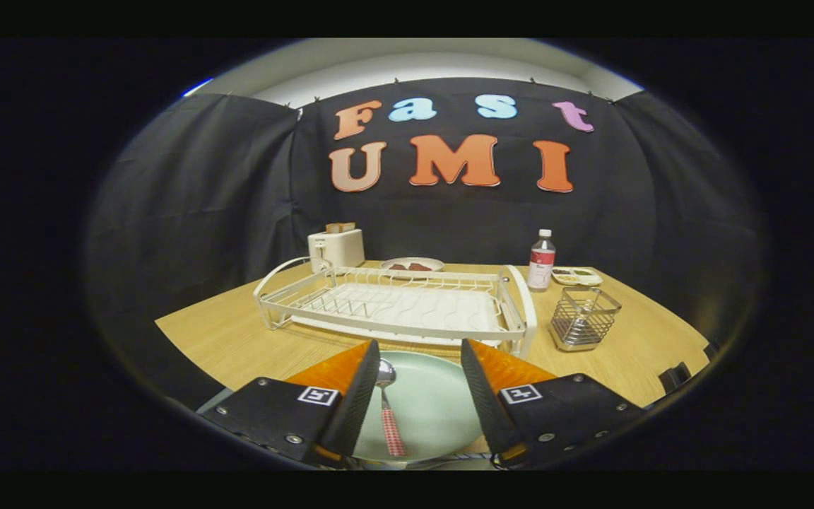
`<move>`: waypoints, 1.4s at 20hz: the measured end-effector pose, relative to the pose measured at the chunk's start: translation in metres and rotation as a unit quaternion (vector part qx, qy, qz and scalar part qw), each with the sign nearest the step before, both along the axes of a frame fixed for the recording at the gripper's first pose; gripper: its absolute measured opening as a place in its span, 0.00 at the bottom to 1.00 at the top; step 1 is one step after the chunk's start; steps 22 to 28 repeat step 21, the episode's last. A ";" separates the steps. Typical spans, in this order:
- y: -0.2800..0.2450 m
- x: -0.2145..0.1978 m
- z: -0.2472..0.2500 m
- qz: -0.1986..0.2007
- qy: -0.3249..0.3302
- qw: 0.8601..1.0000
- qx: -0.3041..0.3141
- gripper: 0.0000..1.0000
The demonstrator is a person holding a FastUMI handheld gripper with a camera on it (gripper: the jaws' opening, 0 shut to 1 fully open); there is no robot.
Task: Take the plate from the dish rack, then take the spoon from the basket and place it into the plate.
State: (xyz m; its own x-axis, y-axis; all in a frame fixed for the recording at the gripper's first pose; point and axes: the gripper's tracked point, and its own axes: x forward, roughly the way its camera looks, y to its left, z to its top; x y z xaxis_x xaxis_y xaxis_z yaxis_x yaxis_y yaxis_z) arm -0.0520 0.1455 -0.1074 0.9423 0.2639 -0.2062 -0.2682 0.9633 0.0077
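My gripper hangs with its fingers spread wide over a smooth, softly glossy plate that looks like glazed ceramic. On it lies a spoon with a shiny metal bowl and a checked, matt handle. The worktop beneath is pale wood grain with a satin finish. The far dish rack is coated wire over a smooth plastic tray. To the right, the basket is bright, gleaming metal wire.

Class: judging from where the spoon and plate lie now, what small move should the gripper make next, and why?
Probably lift straight back: the spoon already lies on the plate, and the gripper is open, fingers apart either side.
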 end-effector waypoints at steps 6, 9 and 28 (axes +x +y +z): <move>-0.054 0.019 0.018 -0.057 -0.012 0.998 0.007 0.97; -0.093 0.029 0.028 -0.099 -0.027 0.995 0.004 0.97; -0.213 0.016 0.049 -0.209 -0.068 0.975 -0.013 0.97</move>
